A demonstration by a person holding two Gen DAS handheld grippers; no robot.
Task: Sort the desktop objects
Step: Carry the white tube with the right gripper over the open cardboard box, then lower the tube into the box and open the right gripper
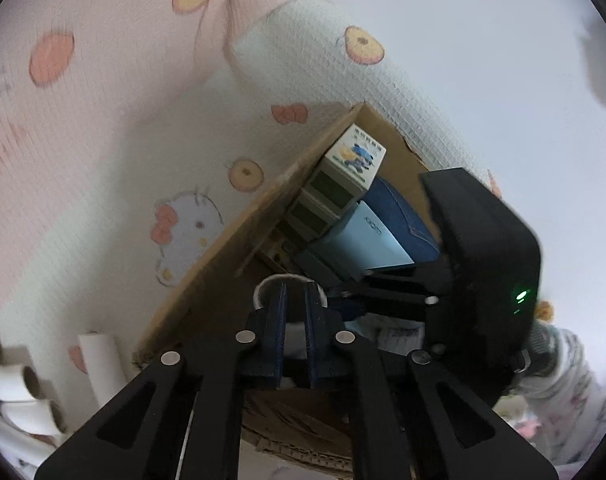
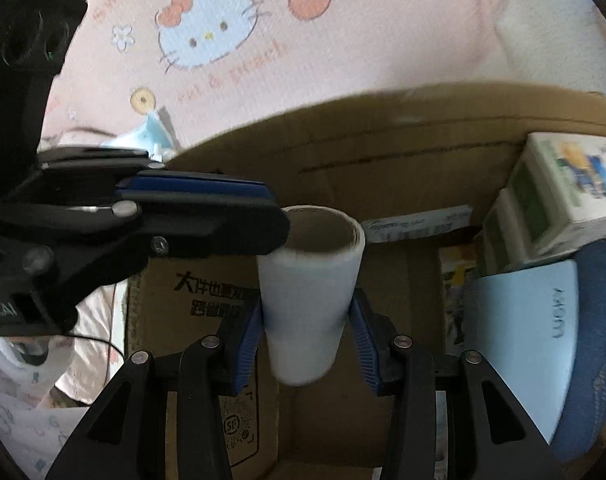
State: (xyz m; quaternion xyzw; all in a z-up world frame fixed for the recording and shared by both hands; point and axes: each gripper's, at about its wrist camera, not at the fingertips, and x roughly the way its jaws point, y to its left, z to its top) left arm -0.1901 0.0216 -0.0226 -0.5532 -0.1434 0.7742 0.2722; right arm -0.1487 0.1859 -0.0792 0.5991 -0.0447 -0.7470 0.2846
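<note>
My right tongs (image 2: 307, 344) clamp the white roll (image 2: 309, 300) over the cardboard box (image 2: 383, 140), my left tongs (image 1: 296, 312) pinched together on its rim.

The blanket (image 2: 343, 52) is pale pink and white, printed with cartoon cat faces wearing red bows, orange circles and yellow rings. The brown cardboard box (image 2: 383, 140) carries black printed characters; inside stand a white paper roll (image 2: 307, 308), a light blue case (image 2: 523, 340) and a green-and-white carton (image 2: 563, 188). Both claws are black with blue pads (image 2: 247, 344).
</note>
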